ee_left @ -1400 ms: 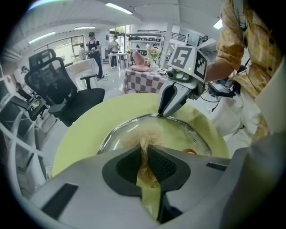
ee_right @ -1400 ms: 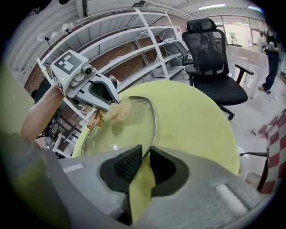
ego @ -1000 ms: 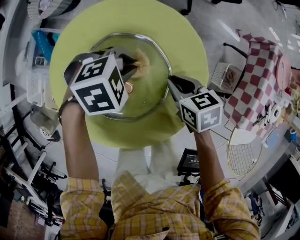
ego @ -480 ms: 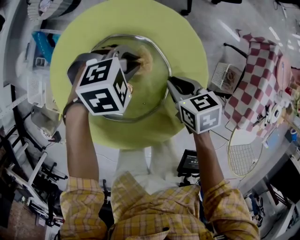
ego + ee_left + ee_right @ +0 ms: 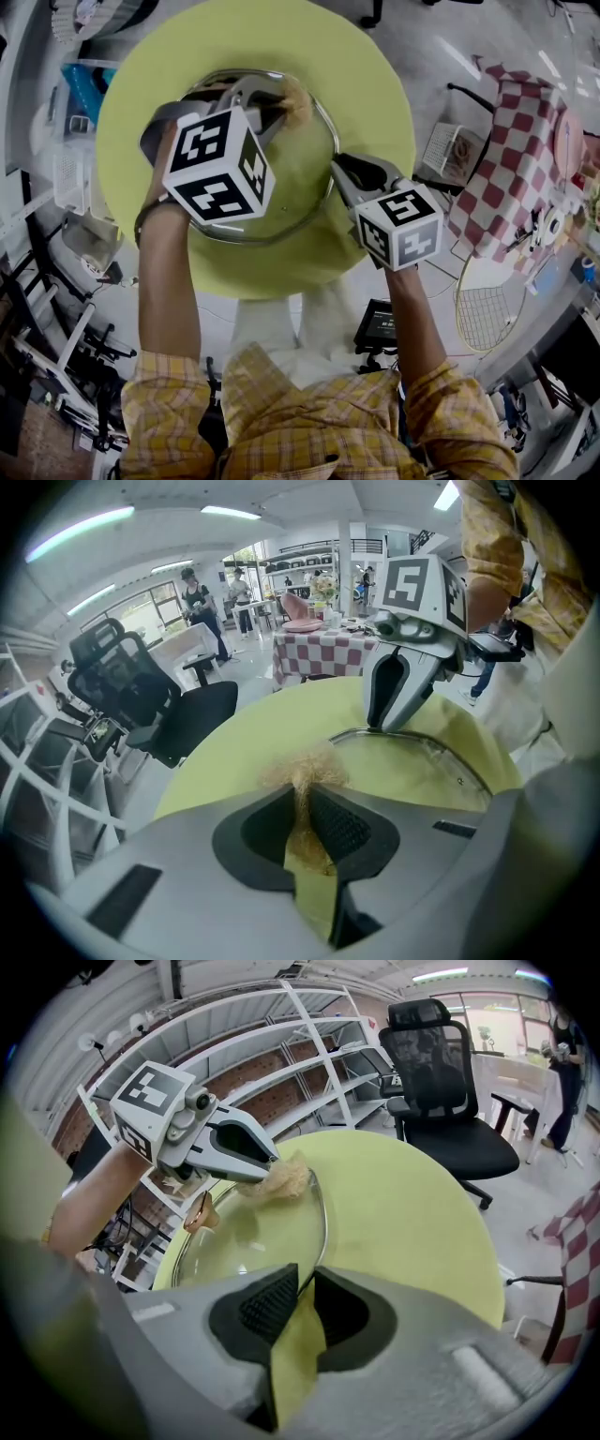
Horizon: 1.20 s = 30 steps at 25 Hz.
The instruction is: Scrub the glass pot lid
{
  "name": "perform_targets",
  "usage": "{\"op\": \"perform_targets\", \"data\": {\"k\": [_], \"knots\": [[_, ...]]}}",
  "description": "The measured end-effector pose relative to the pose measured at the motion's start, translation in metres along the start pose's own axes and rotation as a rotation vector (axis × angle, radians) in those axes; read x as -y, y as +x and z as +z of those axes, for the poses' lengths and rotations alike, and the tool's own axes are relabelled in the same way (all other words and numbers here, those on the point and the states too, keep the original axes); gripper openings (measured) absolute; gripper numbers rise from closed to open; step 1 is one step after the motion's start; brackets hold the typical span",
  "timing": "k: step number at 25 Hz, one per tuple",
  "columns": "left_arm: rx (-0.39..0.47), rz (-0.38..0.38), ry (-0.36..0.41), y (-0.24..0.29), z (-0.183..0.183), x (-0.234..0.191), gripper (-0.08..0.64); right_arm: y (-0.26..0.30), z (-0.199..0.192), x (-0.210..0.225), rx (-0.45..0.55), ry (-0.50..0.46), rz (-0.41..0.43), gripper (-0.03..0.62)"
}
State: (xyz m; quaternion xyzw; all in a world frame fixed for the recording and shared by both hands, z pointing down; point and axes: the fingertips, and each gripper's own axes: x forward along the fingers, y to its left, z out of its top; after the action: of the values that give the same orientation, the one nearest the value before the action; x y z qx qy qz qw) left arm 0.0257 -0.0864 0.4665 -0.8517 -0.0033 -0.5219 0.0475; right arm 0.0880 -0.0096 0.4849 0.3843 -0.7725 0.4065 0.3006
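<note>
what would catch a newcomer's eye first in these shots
The round lime-green table fills the middle of the head view, with a metal-rimmed glass pot lid resting on it. The left gripper pinches a tan fibrous scrubber at the lid's far edge. The right gripper clamps the lid's right-hand rim.

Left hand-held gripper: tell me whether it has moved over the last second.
Yes. The left hand-held gripper, shut on the scrubber, has slid away from the person toward the far rim of the glass lid.
</note>
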Motion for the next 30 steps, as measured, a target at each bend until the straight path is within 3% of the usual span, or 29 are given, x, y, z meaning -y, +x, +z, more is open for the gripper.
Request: {"op": "perform_targets", "data": {"k": [18, 30], "knots": [[-0.020, 0.175, -0.179, 0.014, 0.006, -0.035, 0.044, 0.000, 0.001, 0.001, -0.004, -0.005, 0.003, 0.051], [-0.046, 0.166, -0.124, 0.020, 0.020, -0.018, 0.044, -0.001, 0.000, 0.001, -0.001, 0.004, -0.011, 0.051]]}}
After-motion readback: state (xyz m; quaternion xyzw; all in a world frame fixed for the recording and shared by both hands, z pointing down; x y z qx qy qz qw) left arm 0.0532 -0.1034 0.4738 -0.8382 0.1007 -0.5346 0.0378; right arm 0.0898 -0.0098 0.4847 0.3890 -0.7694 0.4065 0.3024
